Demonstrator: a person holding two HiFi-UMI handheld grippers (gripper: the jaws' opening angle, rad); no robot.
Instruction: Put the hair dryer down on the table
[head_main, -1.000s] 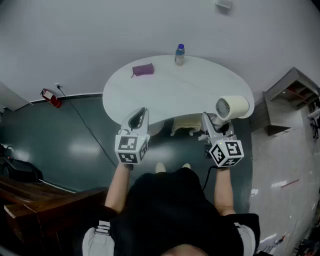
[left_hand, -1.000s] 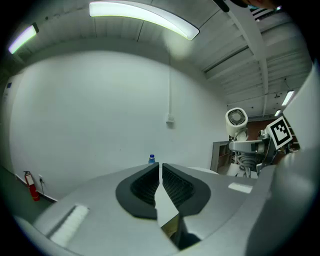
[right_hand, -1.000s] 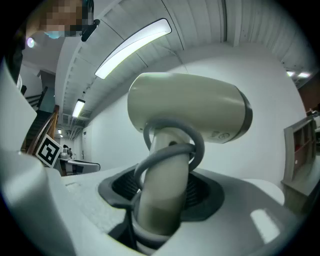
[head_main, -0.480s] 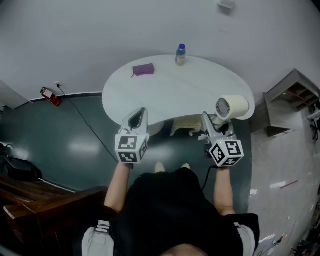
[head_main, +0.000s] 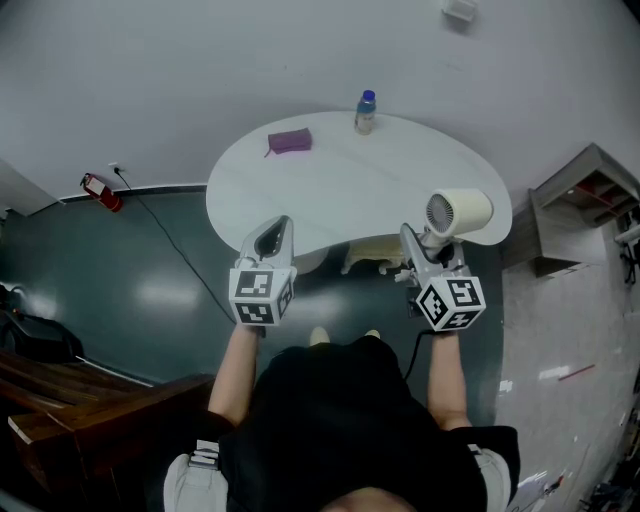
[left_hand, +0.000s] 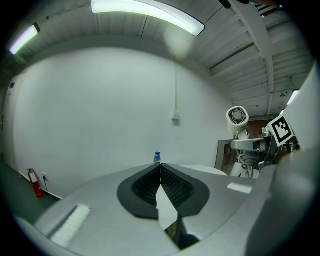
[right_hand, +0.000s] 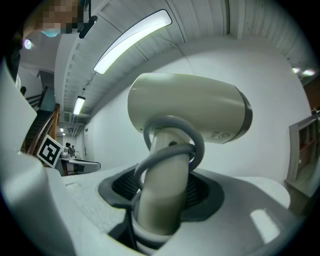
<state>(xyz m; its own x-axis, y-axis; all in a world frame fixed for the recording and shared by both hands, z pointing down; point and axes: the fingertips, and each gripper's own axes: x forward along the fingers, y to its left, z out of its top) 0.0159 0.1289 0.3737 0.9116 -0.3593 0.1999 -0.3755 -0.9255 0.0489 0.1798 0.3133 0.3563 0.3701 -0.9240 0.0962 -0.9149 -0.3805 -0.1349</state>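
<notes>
A cream hair dryer (head_main: 458, 213) with a grey cord looped round its handle stands upright in my right gripper (head_main: 424, 245), held over the near right edge of the white oval table (head_main: 340, 185). In the right gripper view the dryer (right_hand: 187, 112) fills the middle, its handle clamped between the jaws of the right gripper (right_hand: 162, 192). My left gripper (head_main: 272, 238) hangs at the table's near left edge, shut with nothing in it; in its own view the left gripper (left_hand: 160, 182) has its pads pressed together, and the dryer (left_hand: 237, 119) shows at the right.
A small bottle with a blue cap (head_main: 365, 111) stands at the table's far edge, and a purple pouch (head_main: 289, 142) lies at the far left. A grey shelf unit (head_main: 585, 195) stands to the right. A red object (head_main: 100, 193) with a black cable lies on the dark floor at left.
The right gripper and hair dryer have shifted slightly left and away, further over the table edge. The left gripper has barely moved.
</notes>
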